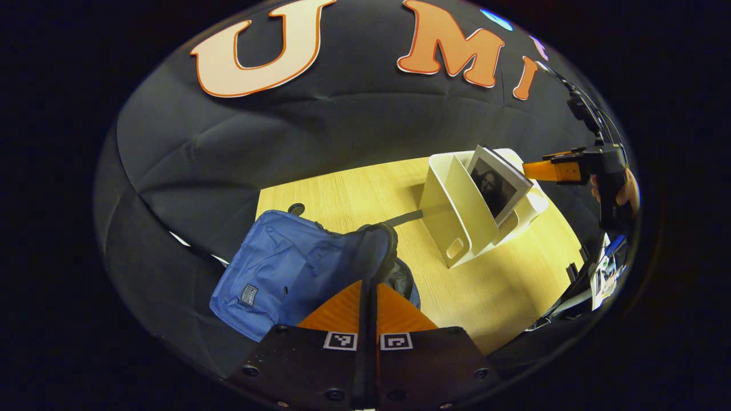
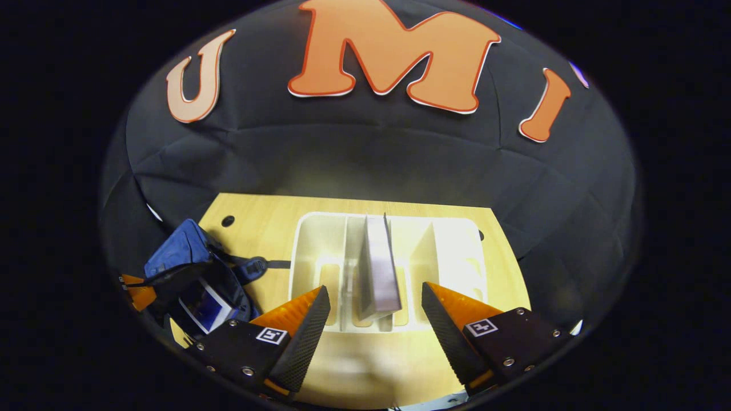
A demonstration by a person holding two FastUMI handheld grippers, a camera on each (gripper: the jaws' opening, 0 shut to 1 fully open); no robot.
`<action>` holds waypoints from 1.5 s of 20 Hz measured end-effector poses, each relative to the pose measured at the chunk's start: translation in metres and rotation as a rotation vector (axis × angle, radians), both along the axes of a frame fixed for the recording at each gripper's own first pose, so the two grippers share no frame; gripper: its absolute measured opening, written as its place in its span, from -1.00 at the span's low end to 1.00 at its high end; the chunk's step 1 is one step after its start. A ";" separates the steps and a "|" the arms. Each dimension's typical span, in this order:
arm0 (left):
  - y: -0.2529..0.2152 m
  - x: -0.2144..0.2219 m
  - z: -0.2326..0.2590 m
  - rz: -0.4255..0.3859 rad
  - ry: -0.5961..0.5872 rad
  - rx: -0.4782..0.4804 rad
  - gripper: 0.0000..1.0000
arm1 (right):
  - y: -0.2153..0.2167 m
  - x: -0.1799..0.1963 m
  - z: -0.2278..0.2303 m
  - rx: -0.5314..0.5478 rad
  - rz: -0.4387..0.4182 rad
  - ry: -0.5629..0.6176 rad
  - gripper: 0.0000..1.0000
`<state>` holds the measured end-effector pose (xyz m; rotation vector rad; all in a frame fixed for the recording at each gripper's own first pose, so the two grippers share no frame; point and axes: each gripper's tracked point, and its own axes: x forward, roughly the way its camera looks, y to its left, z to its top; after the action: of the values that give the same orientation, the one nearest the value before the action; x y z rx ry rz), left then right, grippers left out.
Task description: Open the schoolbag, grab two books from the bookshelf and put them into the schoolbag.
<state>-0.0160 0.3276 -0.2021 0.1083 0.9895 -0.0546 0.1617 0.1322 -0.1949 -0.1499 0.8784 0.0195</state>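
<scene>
Now the right gripper (image 2: 374, 319) hangs open-fingered, the upright book (image 2: 378, 274) in the bookshelf (image 2: 451, 240) straight ahead; the left gripper (image 1: 368, 297), fingers closed, pinches the schoolbag (image 1: 285, 268) rim.

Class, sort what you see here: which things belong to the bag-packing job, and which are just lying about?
Job:
blue schoolbag
white bookshelf
standing book
book in the bag
left gripper
right gripper

Lying about:
wooden table
cables

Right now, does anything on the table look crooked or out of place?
Only the book in the white bookshelf: it leans against a divider instead of standing upright. The blue schoolbag lies open with a book inside, as expected.
</scene>
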 end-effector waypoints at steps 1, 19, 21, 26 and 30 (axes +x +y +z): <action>0.001 0.001 -0.001 0.000 -0.001 0.002 -0.99 | -0.003 0.006 -0.005 -0.007 0.000 0.020 0.94; 0.002 0.000 -0.009 0.029 0.001 -0.036 -0.99 | -0.008 0.043 -0.117 -0.038 0.018 0.432 0.07; 0.002 -0.002 -0.009 0.032 -0.002 -0.039 -0.99 | 0.000 0.043 -0.119 -0.015 0.024 0.452 -0.01; 0.001 -0.003 -0.009 0.030 -0.006 -0.051 -0.99 | 0.003 0.036 -0.108 0.012 0.025 0.470 -0.20; 0.000 -0.004 -0.010 0.018 -0.008 -0.052 -0.99 | -0.004 0.025 -0.073 0.070 0.018 0.446 -0.21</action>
<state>-0.0204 0.3281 -0.2119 0.0516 0.9807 -0.0629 0.1869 0.1281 -0.2683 -0.0882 1.3202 0.1036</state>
